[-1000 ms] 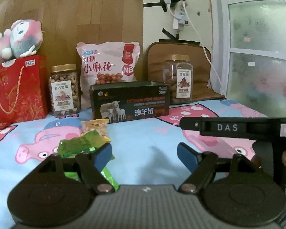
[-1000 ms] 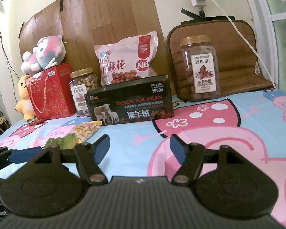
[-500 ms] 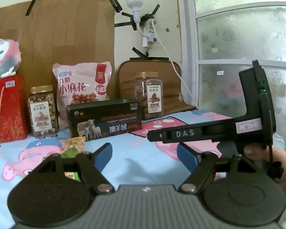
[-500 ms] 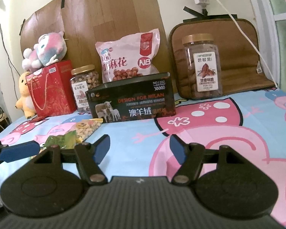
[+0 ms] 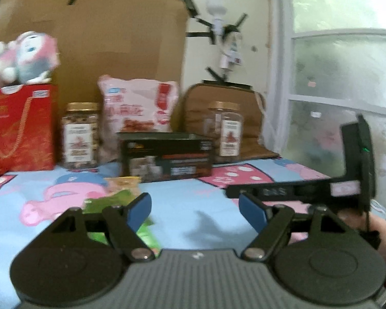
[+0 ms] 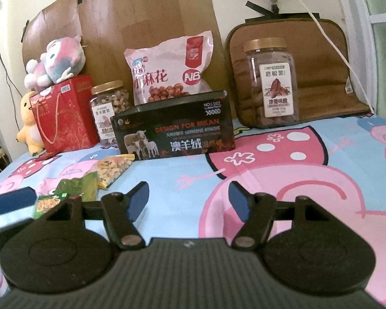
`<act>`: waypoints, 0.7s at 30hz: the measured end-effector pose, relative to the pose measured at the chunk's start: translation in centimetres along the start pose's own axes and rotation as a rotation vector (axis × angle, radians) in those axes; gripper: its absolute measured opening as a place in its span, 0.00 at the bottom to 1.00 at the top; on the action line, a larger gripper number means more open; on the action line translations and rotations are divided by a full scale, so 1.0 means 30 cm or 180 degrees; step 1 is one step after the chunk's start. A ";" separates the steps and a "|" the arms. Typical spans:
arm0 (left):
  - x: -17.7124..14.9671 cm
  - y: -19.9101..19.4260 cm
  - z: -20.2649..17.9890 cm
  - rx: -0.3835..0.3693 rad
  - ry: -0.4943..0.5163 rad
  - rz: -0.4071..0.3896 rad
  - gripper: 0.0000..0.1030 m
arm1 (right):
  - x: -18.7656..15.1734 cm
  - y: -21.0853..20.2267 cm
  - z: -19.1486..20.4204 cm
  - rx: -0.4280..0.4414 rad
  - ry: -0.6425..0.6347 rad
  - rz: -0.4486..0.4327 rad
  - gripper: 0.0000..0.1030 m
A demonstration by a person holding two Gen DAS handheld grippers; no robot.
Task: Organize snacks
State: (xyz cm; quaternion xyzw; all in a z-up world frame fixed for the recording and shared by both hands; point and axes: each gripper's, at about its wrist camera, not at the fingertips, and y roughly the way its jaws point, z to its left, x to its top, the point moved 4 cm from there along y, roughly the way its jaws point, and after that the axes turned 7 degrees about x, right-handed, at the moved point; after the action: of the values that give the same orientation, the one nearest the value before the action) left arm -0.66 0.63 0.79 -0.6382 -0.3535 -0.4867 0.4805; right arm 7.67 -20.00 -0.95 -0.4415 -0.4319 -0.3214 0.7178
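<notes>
Small snack packets lie on the cartoon-print cloth: a yellow one [image 6: 114,166] and green ones [image 6: 76,189], also in the left wrist view, yellow [image 5: 124,182] and green [image 5: 110,200]. A dark open box [image 6: 173,131] stands behind them, also in the left wrist view [image 5: 166,154]. My left gripper [image 5: 194,209] is open and empty, just right of the green packets. My right gripper [image 6: 187,200] is open and empty, above the cloth right of the packets. The right gripper's body [image 5: 321,188] shows in the left wrist view.
Along the back stand a red gift bag [image 6: 64,113] with plush toys, a nut jar [image 6: 109,110], a pink snack bag [image 6: 169,72], a second jar [image 6: 271,82] and a brown cushion [image 6: 321,77]. A window [image 5: 342,77] is at the right.
The left gripper has swung left and dipped after rising, so the green packets are nearer its left finger again. The right gripper has edged closer to the box. Both stay open.
</notes>
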 end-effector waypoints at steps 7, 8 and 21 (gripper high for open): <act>-0.003 -0.082 0.263 0.0646 -0.0543 0.0136 0.75 | -0.014 0.013 0.162 0.0544 -0.0236 0.0249 0.69; -0.008 -0.101 0.304 0.0755 -0.0638 0.0143 0.75 | -0.013 0.015 0.203 0.0636 -0.0344 0.0276 0.69; -0.029 -0.139 0.353 0.1062 -0.0690 0.0337 0.75 | -0.086 0.160 0.471 0.1038 -0.1064 0.0957 0.79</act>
State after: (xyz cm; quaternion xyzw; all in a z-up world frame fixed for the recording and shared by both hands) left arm -1.74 11.99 0.39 -0.6161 -0.4449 -0.3239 0.5635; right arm 5.86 -4.97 -1.65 -0.4262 -0.5199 -0.0602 0.7379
